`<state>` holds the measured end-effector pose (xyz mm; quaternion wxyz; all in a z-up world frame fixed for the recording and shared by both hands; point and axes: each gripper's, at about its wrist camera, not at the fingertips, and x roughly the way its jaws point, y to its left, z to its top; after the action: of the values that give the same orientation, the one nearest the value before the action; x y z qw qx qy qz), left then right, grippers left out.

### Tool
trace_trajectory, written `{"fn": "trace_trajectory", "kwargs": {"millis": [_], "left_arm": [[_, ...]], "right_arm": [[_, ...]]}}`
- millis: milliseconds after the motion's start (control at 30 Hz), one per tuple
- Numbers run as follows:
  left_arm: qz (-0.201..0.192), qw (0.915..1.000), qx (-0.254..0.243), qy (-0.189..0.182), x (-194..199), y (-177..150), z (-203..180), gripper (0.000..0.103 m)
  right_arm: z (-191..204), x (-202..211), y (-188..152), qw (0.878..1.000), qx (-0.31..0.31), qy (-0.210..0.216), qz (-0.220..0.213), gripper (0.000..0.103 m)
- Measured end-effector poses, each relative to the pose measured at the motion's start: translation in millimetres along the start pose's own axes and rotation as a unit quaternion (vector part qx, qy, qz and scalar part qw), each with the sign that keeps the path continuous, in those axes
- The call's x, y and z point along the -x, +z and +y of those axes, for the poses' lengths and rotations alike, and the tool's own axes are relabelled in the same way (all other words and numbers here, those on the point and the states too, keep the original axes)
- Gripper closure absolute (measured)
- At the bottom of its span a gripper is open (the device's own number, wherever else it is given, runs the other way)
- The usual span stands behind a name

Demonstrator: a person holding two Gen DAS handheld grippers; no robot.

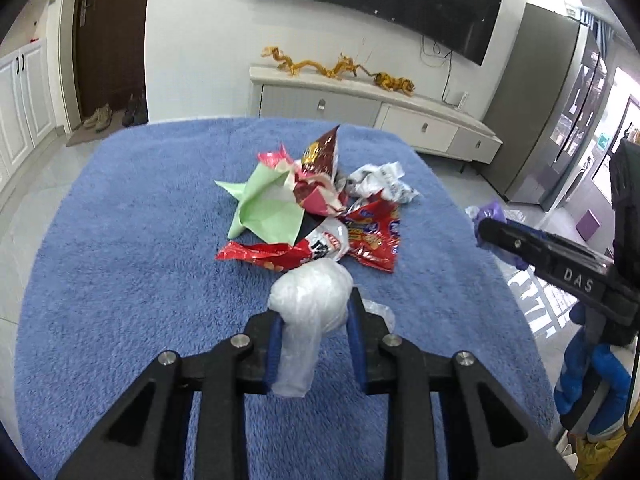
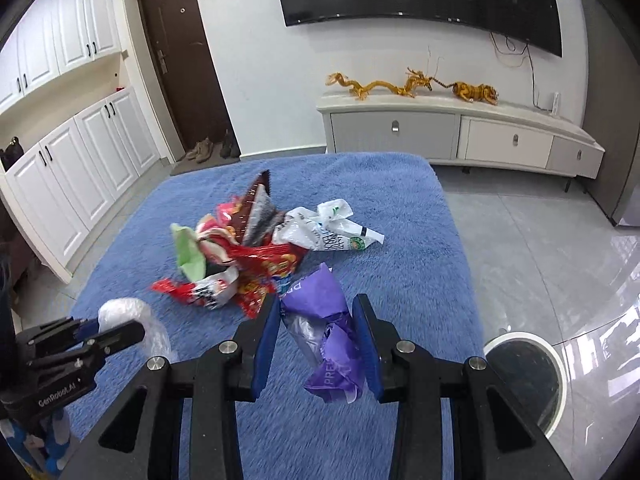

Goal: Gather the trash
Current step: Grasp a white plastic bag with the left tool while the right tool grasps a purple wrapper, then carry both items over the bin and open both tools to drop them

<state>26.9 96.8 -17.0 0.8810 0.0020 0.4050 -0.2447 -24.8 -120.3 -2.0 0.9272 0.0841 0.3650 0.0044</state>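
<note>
1. While the left gripper pinches a crumpled clear plastic bag between its blue-padded fingers, the left wrist view shows that bag held above the blue fluffy cloth-covered surface.
2. Seen only edge-on there, the right gripper shows plainly in the right wrist view, its fingers clamped on a crumpled purple plastic wrapper.
3. Between and beyond both grippers, a heap of snack wrappers, red, green and white, lies mid-surface.
4. Only the right wrist view shows a round white-rimmed bin on the floor beside the surface.
</note>
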Motion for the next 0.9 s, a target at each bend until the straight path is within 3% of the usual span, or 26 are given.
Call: {"fn": "trace_trajectory", "kwargs": {"millis": [233, 567, 900], "left_arm": [[-0.031, 0.9994, -0.011, 0.006, 33.2, -2.7, -7.8, 0.076], [-0.092, 0.9937, -0.041, 0.050, 76.7, -0.3, -26.9, 0.076], [-0.114, 0.9885, -0.078, 0.060, 77.4, 13.8, -61.5, 0.077]], "right_arm": [[20.2, 37.0, -8.4, 1.000, 0.012, -0.007, -0.023, 0.068], [30.9, 76.1, -9.1, 0.998, 0.022, -0.021, -0.063, 0.068], [-3.6, 92.6, -11.2, 0.995, -0.008, -0.046, -0.089, 0.068]]}}
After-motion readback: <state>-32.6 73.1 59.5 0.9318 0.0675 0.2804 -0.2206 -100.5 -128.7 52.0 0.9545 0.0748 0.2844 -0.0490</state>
